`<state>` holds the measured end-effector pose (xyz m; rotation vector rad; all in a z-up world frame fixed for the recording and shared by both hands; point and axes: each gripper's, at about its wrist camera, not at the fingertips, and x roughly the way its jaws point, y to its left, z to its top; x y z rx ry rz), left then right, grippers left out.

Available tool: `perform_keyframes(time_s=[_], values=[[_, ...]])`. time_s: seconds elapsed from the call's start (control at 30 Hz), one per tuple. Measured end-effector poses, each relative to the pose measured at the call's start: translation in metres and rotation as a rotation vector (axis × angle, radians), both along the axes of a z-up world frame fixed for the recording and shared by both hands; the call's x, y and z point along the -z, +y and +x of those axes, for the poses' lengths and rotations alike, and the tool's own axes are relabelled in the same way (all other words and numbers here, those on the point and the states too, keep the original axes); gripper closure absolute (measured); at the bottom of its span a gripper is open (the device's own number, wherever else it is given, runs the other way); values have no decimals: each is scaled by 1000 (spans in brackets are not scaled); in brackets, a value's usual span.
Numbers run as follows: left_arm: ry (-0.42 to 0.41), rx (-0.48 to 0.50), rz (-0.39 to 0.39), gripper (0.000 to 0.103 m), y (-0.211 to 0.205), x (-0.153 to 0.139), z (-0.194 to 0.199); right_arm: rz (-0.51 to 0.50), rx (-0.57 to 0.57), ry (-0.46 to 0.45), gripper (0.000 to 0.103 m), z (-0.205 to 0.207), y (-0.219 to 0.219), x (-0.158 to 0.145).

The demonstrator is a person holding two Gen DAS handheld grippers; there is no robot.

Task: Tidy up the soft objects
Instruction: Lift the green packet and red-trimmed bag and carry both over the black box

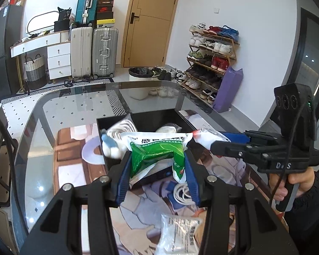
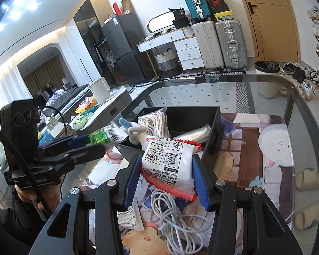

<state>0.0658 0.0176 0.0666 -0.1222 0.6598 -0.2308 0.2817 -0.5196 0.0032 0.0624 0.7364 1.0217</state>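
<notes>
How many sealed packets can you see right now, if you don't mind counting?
3: the green packet in the left gripper, the red-edged packet in the right gripper, the white packet on the mat. Others may be hidden.
</notes>
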Motion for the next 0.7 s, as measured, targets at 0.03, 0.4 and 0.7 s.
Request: perform_keyframes(time_s=[0.03,0.4,0.7], values=[[2,-4,-1,57,1,-1,4,-6,-1,-3,55,1,2,-1],[5,-30,19,57,2,2,31,-46,-11,-34,55,16,15,-9],[8,-56,30,57,3,8,50,-140,-18,-86,55,22,37,-1]])
